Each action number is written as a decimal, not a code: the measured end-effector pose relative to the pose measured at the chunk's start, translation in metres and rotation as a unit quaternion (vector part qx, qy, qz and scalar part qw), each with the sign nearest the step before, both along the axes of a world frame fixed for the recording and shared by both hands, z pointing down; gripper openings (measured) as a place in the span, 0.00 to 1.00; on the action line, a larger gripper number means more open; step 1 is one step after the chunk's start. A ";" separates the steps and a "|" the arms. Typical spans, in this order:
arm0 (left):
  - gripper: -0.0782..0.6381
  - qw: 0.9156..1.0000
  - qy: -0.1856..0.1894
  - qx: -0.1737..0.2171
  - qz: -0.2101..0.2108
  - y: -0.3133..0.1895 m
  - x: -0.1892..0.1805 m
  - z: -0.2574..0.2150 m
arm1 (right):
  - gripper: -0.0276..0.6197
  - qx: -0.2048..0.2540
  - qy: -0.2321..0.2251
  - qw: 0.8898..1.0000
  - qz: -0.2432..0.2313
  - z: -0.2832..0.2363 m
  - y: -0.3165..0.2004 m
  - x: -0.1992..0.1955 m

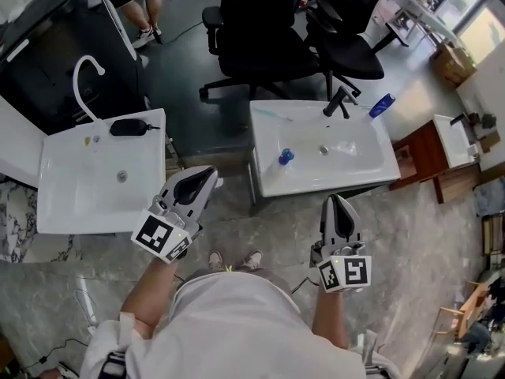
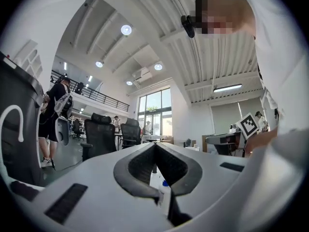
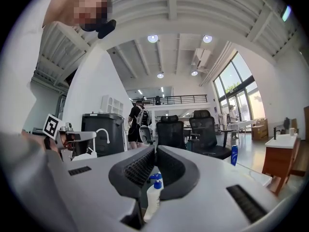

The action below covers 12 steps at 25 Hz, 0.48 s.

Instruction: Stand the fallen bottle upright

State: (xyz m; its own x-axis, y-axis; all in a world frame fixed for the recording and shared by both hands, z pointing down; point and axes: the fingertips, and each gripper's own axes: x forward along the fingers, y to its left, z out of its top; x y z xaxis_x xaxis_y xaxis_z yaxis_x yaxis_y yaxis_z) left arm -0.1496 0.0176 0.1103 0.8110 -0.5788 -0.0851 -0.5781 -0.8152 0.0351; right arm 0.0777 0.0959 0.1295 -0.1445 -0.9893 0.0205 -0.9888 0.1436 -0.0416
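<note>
A white bottle with a blue pump cap (image 1: 285,157) stands upright in the left part of the middle white sink (image 1: 371,172). The left gripper view shows the bottle (image 2: 163,191) far off through the loop of the jaws, and the right gripper view shows the bottle (image 3: 153,190) the same way. My left gripper (image 1: 207,174) hangs in front of the gap between the two sinks, shut and empty, its tips (image 2: 154,144) meeting. My right gripper (image 1: 338,202) is held before the sink's front edge, also shut (image 3: 155,147) on nothing. Both point level toward the sinks.
A second white sink (image 1: 79,204) at the left has a curved white faucet (image 1: 83,73) and a black object (image 1: 130,126). A black faucet (image 1: 339,101) and a blue bottle (image 1: 381,105) sit at the middle sink's back. Black office chairs (image 1: 260,30) stand behind; a wooden cabinet (image 1: 422,160) stands at the right.
</note>
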 end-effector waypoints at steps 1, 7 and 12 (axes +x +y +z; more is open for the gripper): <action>0.13 1.000 0.002 0.002 -0.006 0.003 -0.009 -0.004 | 0.11 0.002 0.001 1.000 0.001 -0.002 0.000 -0.001; 0.13 0.999 0.009 0.018 -0.047 0.009 -0.046 -0.028 | 0.11 0.015 0.014 1.000 0.008 -0.020 -0.002 -0.001; 0.13 0.994 0.006 0.041 -0.097 0.001 -0.065 -0.036 | 0.11 0.016 0.021 0.999 0.030 -0.026 0.004 0.014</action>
State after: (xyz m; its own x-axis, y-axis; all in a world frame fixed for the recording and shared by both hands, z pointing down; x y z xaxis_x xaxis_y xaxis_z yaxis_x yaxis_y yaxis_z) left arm -0.2144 0.0185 0.0746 0.6840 -0.7143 -0.1480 -0.7240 -0.6895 -0.0186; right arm 0.0918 0.0997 0.1030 -0.0837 -0.9965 -0.0069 -0.9965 0.0836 0.0038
